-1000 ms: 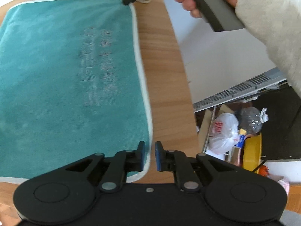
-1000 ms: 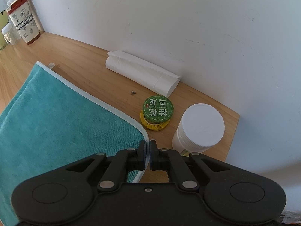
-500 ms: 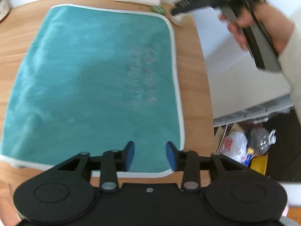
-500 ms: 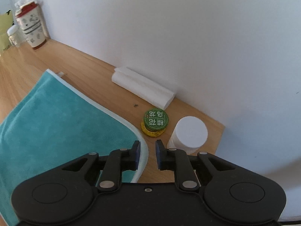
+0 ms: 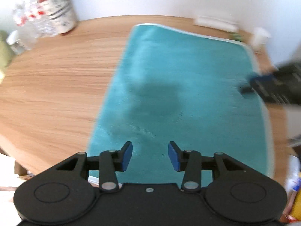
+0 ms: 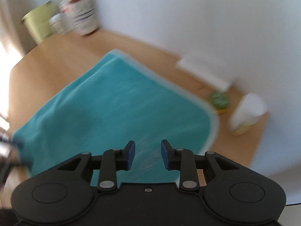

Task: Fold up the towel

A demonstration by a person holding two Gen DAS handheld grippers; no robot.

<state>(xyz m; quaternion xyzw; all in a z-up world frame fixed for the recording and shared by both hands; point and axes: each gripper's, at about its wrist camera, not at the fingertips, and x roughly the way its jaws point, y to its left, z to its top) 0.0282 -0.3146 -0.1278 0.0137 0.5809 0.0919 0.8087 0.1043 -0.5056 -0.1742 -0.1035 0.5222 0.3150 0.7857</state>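
Left wrist view: a teal towel (image 5: 184,94) is seen lying flat on a wooden table (image 5: 52,86), reaching from the near edge toward the white wall. The left gripper (image 5: 150,155) is held above the towel's near end, pointed steeply down; its jaws are parted, with nothing between the blue pads (image 5: 126,154) but towel seen below. The right gripper (image 5: 270,86) is glimpsed as a dark blur over the towel's right edge. Blurred containers (image 5: 56,13) are grouped at the far left of the table.

Right wrist view: the same towel (image 6: 116,113) is shown, its pale-hemmed corner at the right. The right gripper (image 6: 148,155) is held above it with jaws parted and empty. Just beyond that corner a green-lidded jar (image 6: 219,98) and a white bottle (image 6: 246,113) are seen, with a white roll (image 6: 205,71) by the wall.

The towel appears already folded once; neither edge is held. Both views are smeared by motion, so the next grasp could be misjudged: only the top layer might be pinched, or the hem missed, leaving a crooked fold. The jar or bottle could be knocked by a sweep near the corner.
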